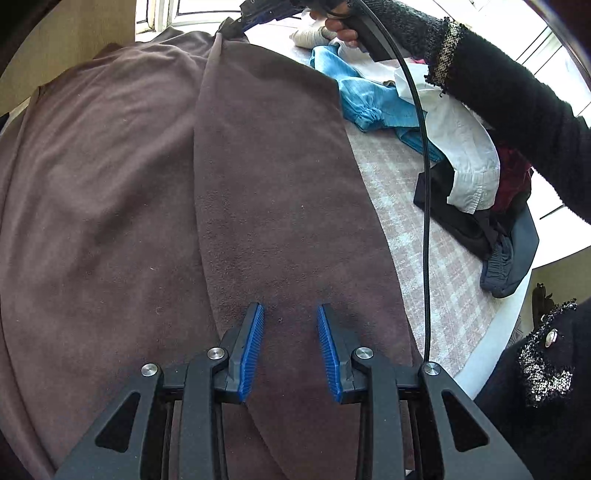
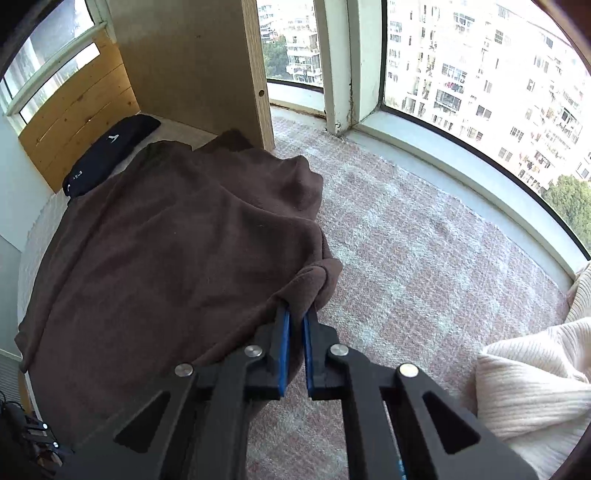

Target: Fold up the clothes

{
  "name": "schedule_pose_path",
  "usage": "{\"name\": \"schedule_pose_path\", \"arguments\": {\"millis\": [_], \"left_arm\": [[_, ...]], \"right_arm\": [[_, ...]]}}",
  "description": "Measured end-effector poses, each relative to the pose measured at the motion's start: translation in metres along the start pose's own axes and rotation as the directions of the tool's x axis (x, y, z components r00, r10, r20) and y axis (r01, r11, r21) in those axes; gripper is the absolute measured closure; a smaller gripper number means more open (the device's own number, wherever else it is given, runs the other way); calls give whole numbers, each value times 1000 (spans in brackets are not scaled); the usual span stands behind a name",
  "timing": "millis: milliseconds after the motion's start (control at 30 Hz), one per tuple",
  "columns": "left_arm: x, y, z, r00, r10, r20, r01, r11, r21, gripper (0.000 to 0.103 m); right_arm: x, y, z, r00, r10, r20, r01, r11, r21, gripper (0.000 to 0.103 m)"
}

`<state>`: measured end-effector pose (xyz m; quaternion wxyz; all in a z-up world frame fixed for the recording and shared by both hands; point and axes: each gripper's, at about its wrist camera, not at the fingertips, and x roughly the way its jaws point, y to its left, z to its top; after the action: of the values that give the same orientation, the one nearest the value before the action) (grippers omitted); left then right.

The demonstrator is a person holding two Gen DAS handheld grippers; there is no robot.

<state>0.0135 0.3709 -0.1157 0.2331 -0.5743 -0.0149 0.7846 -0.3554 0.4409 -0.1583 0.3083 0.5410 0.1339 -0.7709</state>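
A large brown fleece garment (image 1: 110, 192) lies spread on a pink plaid cover (image 1: 417, 236). One edge is folded over as a long flap (image 1: 273, 177) down its middle. My left gripper (image 1: 290, 308) hovers over the near end of that flap, open, with nothing between its blue pads. At the far end, my right gripper (image 1: 236, 26) pinches the flap's corner, a person's hand (image 1: 334, 27) behind it. In the right wrist view, my right gripper (image 2: 297, 310) is shut on a bunched corner of the brown garment (image 2: 166, 251), lifting it slightly off the cover (image 2: 406, 240).
Unfolded clothes are piled on the right: a blue garment (image 1: 369, 103), a white shirt (image 1: 465, 147) and dark pieces (image 1: 491, 236). A black cable (image 1: 427, 221) hangs across them. A cream knit (image 2: 535, 387), a black cushion (image 2: 107, 155), a wooden panel (image 2: 195, 66) and windows (image 2: 480, 74) border the surface.
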Motion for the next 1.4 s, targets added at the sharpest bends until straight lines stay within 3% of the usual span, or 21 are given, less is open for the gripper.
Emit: {"name": "schedule_pose_path", "arguments": {"millis": [100,133,267,367,567,700,833,1033,1267,1400], "left_arm": [[0,2,-1,1000,-2,12,2,1000,-12,73],[-1,3,-2,1000,-5,12,5,1000,-21,73],[-11,12,-7,1000,-5,24,7,998,-68,73],[-31,12,-19,998,22,63,-17,996,-86,73],[-54,-27,-56,996,22,90,-22,1000,-6,73],[-50,-55,-79,999,18,45,-20,999,44,73],[-42,-86,-100,999,-30,32,29,999,37,71],[-23,-109,-102,990,121,73,-125,990,59,71],[5,-120,-104,983,176,53,-181,975,130,63],[8,-115,-108,986,153,68,-159,982,99,62]], "right_arm": [[-5,2,0,1000,-23,17,23,1000,-1,94],[-10,3,-1,999,-31,29,31,1000,4,88],[-47,-5,-17,995,-79,66,75,995,62,80],[-65,-1,-45,999,-6,38,4,998,62,68],[-69,10,-101,995,100,-30,-97,992,82,68],[-89,8,-123,992,129,17,-130,983,127,68],[-99,9,-129,993,115,41,-119,985,122,68],[-72,25,-130,994,108,-12,-107,990,88,67],[-40,35,-126,995,70,-71,-66,996,57,67],[-37,31,-126,993,97,-65,-92,993,68,62]]}}
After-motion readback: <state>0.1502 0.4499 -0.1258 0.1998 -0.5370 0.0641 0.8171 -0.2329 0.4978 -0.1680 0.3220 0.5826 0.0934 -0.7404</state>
